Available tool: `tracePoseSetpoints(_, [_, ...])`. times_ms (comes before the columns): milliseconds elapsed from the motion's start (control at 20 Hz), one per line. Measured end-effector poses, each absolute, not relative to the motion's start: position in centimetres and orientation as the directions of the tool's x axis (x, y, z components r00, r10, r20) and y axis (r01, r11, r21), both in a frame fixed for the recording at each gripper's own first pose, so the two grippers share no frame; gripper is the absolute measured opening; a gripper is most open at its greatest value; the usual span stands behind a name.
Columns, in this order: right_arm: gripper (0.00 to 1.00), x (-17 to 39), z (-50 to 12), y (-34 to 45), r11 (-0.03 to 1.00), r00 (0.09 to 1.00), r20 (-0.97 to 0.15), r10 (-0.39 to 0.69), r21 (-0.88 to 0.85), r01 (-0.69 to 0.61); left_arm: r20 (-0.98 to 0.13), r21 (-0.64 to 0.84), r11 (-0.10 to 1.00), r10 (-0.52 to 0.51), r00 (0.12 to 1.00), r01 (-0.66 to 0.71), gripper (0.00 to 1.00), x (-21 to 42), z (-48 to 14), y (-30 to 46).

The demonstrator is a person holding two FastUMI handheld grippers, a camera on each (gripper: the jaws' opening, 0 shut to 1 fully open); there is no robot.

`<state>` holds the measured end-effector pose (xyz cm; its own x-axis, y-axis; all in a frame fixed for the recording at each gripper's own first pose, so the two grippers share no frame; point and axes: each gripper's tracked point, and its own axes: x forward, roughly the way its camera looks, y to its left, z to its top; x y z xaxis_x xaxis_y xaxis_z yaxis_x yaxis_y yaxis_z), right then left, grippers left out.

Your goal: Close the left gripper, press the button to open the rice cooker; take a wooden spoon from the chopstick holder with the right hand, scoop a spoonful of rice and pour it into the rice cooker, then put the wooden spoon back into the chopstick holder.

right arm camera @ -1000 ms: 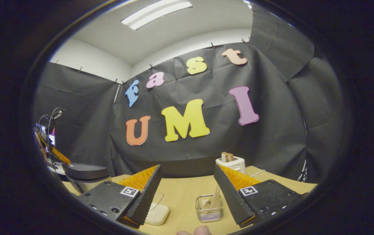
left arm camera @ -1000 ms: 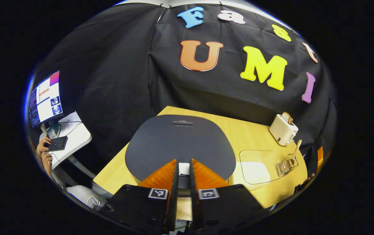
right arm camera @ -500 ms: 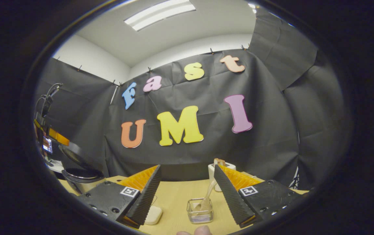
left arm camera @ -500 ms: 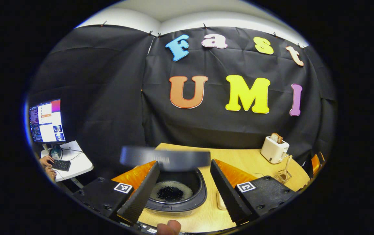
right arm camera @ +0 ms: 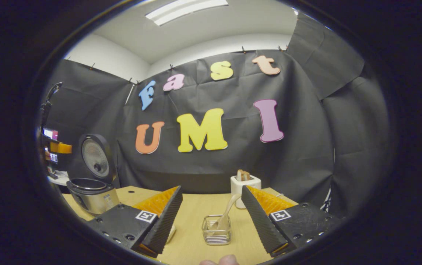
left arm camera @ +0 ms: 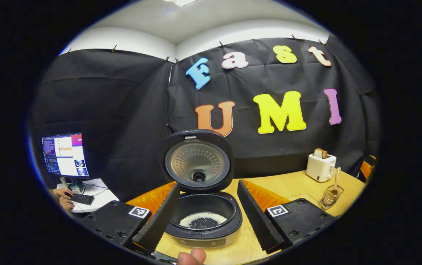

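the rice cooker (left arm camera: 203, 217) sits on the wooden counter (left arm camera: 292, 186) with its lid (left arm camera: 198, 160) upright, pot exposed for filling. the left hand-held gripper (left arm camera: 205, 215) hovers level before it, fingers spread apart. the right hand-held gripper (right arm camera: 211, 217), fingers also apart and empty, faces the clear chopstick holder (right arm camera: 216, 230), where the wooden spoon (right arm camera: 225, 215) leans, handle up for an easy grab.

Cloth-walled lab booth (right arm camera: 306, 154), monitor (left arm camera: 64, 155)
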<state>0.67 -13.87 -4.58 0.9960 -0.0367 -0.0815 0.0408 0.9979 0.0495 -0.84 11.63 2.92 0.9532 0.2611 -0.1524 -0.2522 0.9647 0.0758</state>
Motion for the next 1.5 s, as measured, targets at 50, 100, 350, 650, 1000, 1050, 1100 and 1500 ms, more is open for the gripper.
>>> tracePoseSetpoints(50, [0.96,0.5,-4.9,-14.0,0.998,0.995,-0.093,-0.038,0.044,0.042,-0.150,0.065,0.968,0.251,0.956,-0.244,0.99,-0.9,2.6,11.2])
tracePoseSetpoints(100, [0.96,0.4,-5.0,-14.0,0.998,0.994,-0.101,-0.038,0.037,0.042,-0.145,0.057,0.969,0.245,0.959,-0.239,1.00,-0.9,2.4,10.9])
tracePoseSetpoints(350, [0.95,1.2,-6.7,-14.2,0.999,0.987,-0.160,-0.024,0.023,0.028,-0.144,0.052,0.969,0.247,0.958,-0.242,0.99,-1.3,0.6,10.4])
tracePoseSetpoints(650, [0.92,5.9,-10.0,-15.2,0.993,0.956,-0.292,0.016,0.119,0.020,-0.126,0.077,0.968,0.249,0.960,-0.240,1.00,-1.5,-0.3,10.0])
tracePoseSetpoints(1000, [0.96,12.7,-16.3,-18.5,0.973,0.896,-0.444,0.031,0.218,0.075,-0.128,0.084,0.965,0.259,0.957,-0.249,1.00,-0.9,-0.9,9.9])
tracePoseSetpoints(1050, [0.92,13.5,-17.1,-18.9,0.969,0.889,-0.456,0.039,0.235,0.078,-0.134,0.091,0.964,0.262,0.956,-0.252,1.00,-0.8,-1.1,9.8])
tracePoseSetpoints(1100, [0.96,14.4,-17.6,-19.1,0.962,0.886,-0.462,0.050,0.261,0.082,-0.141,0.104,0.958,0.280,0.950,-0.267,1.00,-0.9,-1.3,10.0])
tracePoseSetpoints(1500, [0.91,20.2,-21.1,-18.2,0.890,0.834,-0.524,0.176,0.446,0.092,-0.213,0.065,0.949,0.315,0.925,-0.308,0.99,-0.5,-3.5,10.3])
